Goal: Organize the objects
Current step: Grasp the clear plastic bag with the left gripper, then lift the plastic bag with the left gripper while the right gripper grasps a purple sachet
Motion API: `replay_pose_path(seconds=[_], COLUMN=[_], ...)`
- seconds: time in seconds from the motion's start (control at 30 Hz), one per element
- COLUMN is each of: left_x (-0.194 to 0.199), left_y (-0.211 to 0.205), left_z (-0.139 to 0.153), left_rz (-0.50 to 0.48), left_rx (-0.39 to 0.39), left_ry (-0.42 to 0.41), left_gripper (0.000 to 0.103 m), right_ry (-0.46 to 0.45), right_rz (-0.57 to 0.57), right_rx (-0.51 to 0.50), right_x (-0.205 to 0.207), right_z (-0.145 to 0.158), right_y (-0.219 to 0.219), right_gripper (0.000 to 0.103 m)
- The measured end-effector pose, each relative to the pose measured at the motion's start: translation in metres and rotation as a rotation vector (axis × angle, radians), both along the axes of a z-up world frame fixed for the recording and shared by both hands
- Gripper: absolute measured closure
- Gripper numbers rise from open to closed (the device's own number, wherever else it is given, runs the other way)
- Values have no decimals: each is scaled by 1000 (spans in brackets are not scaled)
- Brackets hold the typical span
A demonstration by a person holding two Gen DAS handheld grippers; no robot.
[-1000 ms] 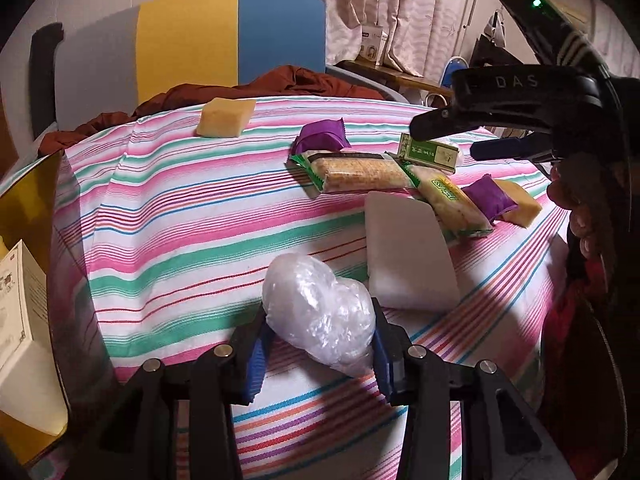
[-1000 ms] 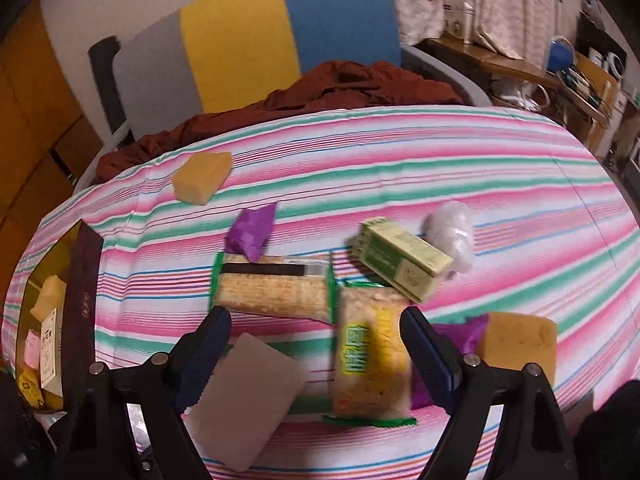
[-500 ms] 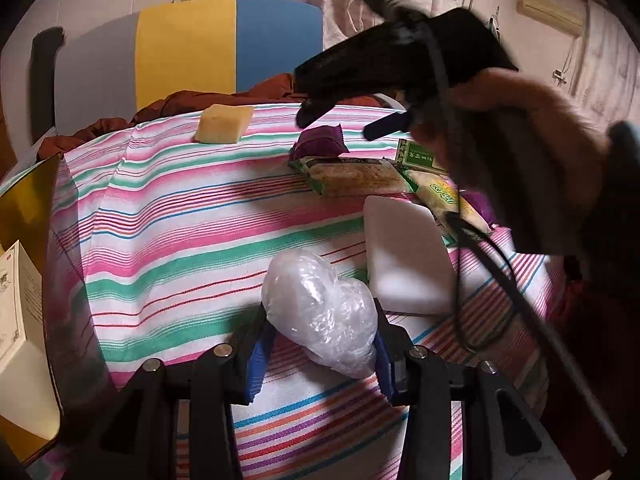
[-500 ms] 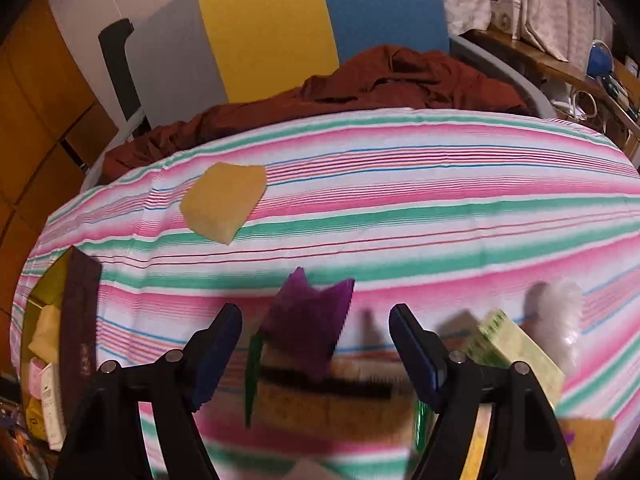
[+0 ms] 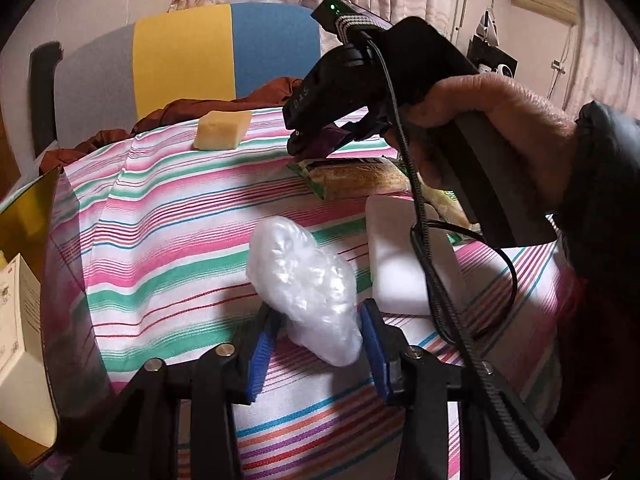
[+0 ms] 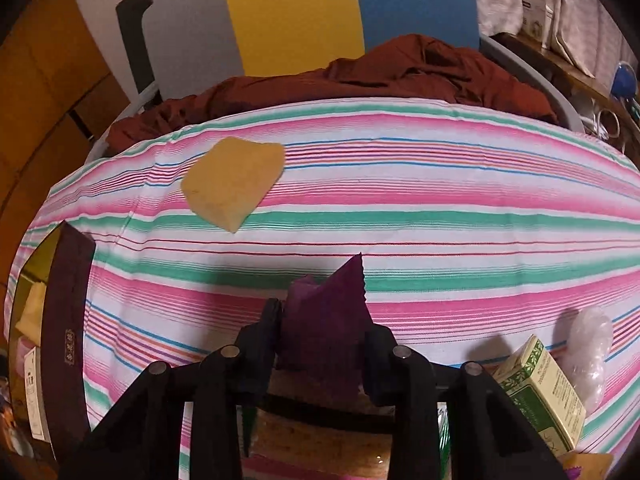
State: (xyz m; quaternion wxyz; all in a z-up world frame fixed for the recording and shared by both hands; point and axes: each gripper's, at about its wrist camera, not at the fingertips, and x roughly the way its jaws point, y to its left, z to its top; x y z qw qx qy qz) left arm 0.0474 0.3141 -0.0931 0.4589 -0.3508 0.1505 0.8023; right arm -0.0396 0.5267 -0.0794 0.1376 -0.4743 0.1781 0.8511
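My left gripper (image 5: 318,320) is shut on a crumpled clear plastic bag (image 5: 304,284), its blue pads closing tighter on the bag's lower end above the striped tablecloth (image 5: 160,232). My right gripper (image 6: 324,322), held by a hand, is closing, and its pads press on a purple packet (image 6: 328,312) over a cracker pack (image 6: 320,432). The left wrist view shows that right gripper (image 5: 304,148) farther back on the table with the purple packet (image 5: 328,140) in its tips.
A yellow sponge (image 6: 234,182) lies toward the far left. A white block (image 5: 400,256) and cracker packs (image 5: 360,178) lie mid-table. A green box (image 6: 540,396) and the clear bag (image 6: 588,352) sit right. An open box (image 6: 66,340) stands off the left edge, and a chair with brown cloth (image 6: 420,68) behind.
My right gripper moved left over the table, came down on the purple packet and closed on it. My left gripper stayed in place and squeezed the clear bag tighter.
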Motion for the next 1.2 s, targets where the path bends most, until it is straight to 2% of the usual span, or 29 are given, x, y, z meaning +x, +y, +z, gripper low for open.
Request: replay_pose_path(seconds=[0.07,0.2,0.23,0.33,0.37,0.4,0.7,0.77,0.83,0.87,0.9,1.1,1.2], left_x=[-2,-2,-2,1,2,2,-9,-13,-18,-20,-21,-18,-12], left_y=[-1,-2,-4,-9,-11,-12,-5,-3,2,4,7,7,-4], left_z=[2,3,4,7,7,7,12,12,8,7,6,11,28], left_rz=[-1,-1,-1,21,20,23,90,106,119,125,124,92,83], left_rx=[-11,-28,-26,-24,-29,-30,-49,-60,-89,-102,-99,-85,-50], left_ry=[0,-2,-26,-33,-40,-53,-86,-81,-83,-74,-63,-69,-56], left_gripper=[73,74,74,61,46,39,36,37,49,61,64,67,67], right_ry=[11,41,51,57,58,60,95,100,106,107,107,103,109], right_rz=[14,27,27,26,25,26,49,49,51,51,52,66,99], right_rx=[8,19,19,22,27,26,49,58,62,63,64,70,73], right_x=[1,3,5,6,6,6,7,8,9,9,9,8,8], right_z=[5,15,19,23,25,26,42,46,48,48,48,47,47], right_y=[-3,-7,-7,-6,-6,-7,-13,-13,-13,-13,-12,-15,-21], right_gripper=[69,69,69,69,69,69,68,68,69,68,69,68,68])
